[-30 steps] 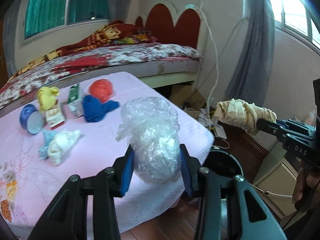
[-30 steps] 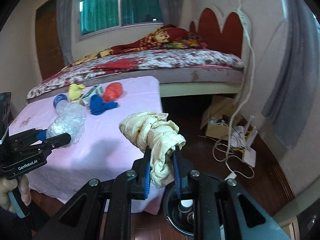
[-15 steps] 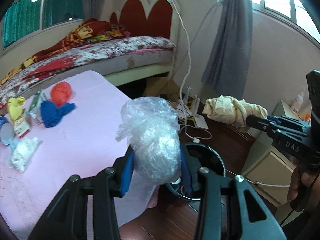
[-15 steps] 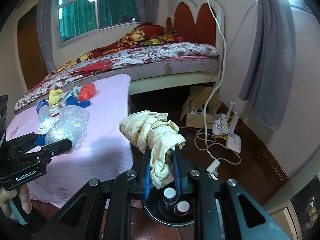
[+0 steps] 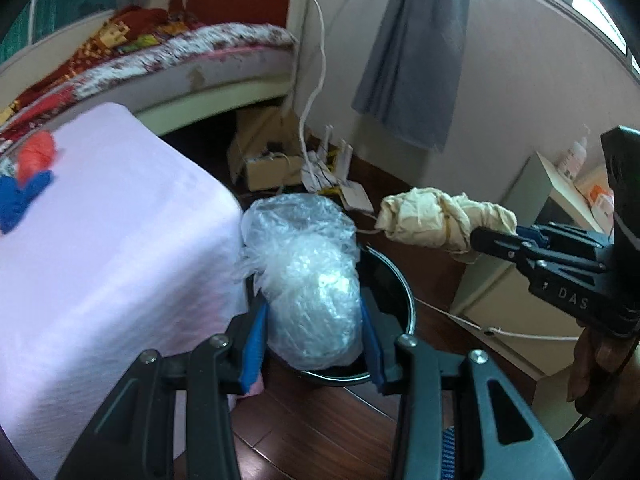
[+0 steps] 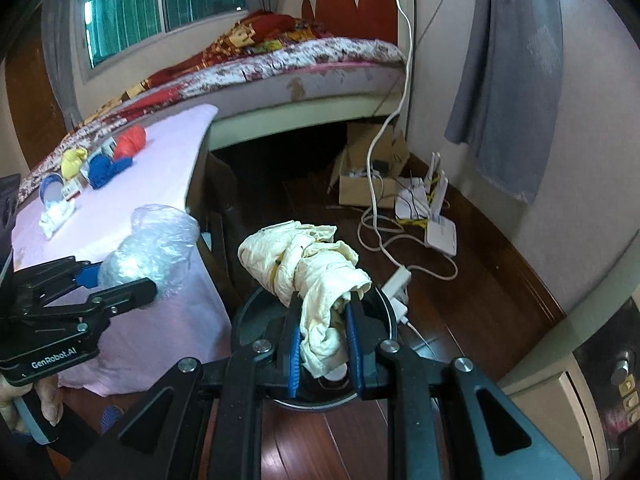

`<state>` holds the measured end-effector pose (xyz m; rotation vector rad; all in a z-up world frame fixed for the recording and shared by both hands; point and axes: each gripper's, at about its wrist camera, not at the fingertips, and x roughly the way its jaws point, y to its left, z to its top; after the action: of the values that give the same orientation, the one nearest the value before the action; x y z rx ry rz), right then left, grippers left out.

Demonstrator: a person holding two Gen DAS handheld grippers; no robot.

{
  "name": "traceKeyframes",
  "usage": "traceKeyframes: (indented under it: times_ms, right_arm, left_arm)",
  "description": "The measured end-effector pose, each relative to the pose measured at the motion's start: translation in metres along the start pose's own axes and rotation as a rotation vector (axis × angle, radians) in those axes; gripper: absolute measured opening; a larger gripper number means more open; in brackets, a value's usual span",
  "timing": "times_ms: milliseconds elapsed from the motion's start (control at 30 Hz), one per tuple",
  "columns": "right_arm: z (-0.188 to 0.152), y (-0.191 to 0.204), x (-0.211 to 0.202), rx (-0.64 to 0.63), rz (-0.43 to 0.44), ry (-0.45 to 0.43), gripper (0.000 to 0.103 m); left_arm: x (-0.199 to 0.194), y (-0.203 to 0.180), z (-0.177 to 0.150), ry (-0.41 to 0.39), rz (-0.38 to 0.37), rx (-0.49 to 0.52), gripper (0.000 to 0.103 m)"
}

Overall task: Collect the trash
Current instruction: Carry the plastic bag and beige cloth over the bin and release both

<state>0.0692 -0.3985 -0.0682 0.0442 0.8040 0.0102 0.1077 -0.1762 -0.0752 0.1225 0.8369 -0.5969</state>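
My left gripper (image 5: 312, 332) is shut on a crumpled clear plastic bag (image 5: 306, 280) and holds it over the black round trash bin (image 5: 394, 284) on the floor. My right gripper (image 6: 324, 344) is shut on a cream crumpled cloth wad (image 6: 308, 264) above the same bin (image 6: 248, 308), with bottle caps showing inside. In the right wrist view the left gripper (image 6: 116, 280) and its bag (image 6: 152, 248) are at left. In the left wrist view the right gripper (image 5: 492, 240) and its wad (image 5: 436, 216) are at right.
A pink-covered table (image 5: 100, 240) stands left of the bin with red (image 6: 130, 142), blue (image 6: 106, 168), yellow (image 6: 72, 160) and white (image 6: 56, 216) trash pieces on it. A cardboard box (image 6: 372, 176), router (image 6: 440, 232) and cables lie on the wooden floor. A bed stands behind.
Both grippers have swung right, away from the table, and come down over the trash bin with their loads still held.
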Motion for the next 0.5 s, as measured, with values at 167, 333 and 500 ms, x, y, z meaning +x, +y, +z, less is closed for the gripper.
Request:
traceKeyframes:
  times_ms: [167, 333, 500]
  right_arm:
    - [-0.01, -0.011, 0.027, 0.017, 0.018, 0.066, 0.021]
    - [-0.019, -0.021, 0.057, 0.013, 0.019, 0.125, 0.021]
    - [-0.023, -0.024, 0.079, 0.008, 0.045, 0.162, 0.021]
  left_arm:
    - [0.026, -0.006, -0.001, 0.048, -0.035, 0.003, 0.043]
    - [0.054, -0.006, -0.003, 0.097, -0.056, -0.007, 0.043]
    - [0.077, -0.004, -0.005, 0.146, -0.081, -0.026, 0.043]
